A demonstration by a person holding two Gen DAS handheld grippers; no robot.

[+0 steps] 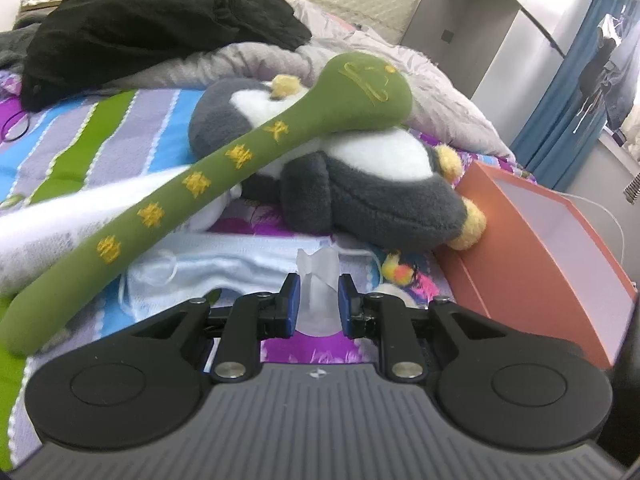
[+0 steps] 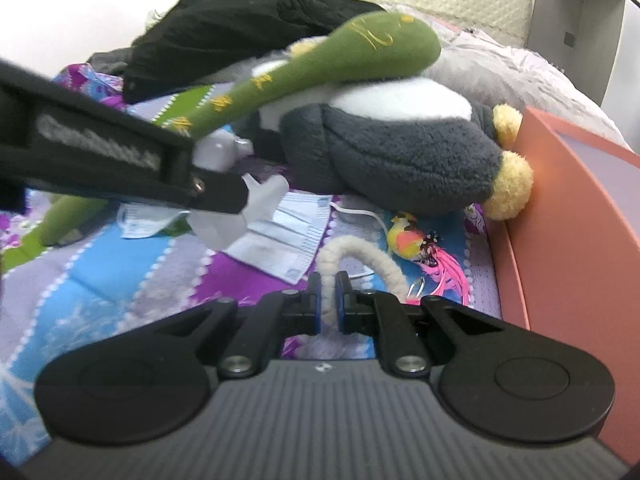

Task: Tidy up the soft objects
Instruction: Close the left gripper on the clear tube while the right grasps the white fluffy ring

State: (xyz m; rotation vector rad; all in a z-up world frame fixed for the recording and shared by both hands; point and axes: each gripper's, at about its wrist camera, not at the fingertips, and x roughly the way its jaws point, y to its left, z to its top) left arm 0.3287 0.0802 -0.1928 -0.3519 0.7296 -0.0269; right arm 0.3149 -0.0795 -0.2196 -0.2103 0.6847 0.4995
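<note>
My left gripper (image 1: 319, 280) is shut on a translucent white soft piece (image 1: 318, 266), low over the striped bedspread (image 1: 100, 140). The right wrist view shows that gripper (image 2: 240, 204) from the side, with the white piece (image 2: 224, 230) hanging from it. My right gripper (image 2: 329, 280) is shut on a cream braided cord (image 2: 360, 250) that arches up and to the right. A long green plush (image 1: 224, 176) with yellow stitching leans across a grey and white penguin plush (image 1: 360, 188). Both plush toys lie just beyond the grippers.
An orange open box (image 1: 532, 240) stands at the right, against the penguin's yellow feet. A blue face mask (image 2: 280, 236) and a small bird toy (image 2: 408, 236) with pink feathers lie on the bedspread. Black clothing (image 1: 140, 20) and a grey blanket (image 1: 432, 92) are heaped behind.
</note>
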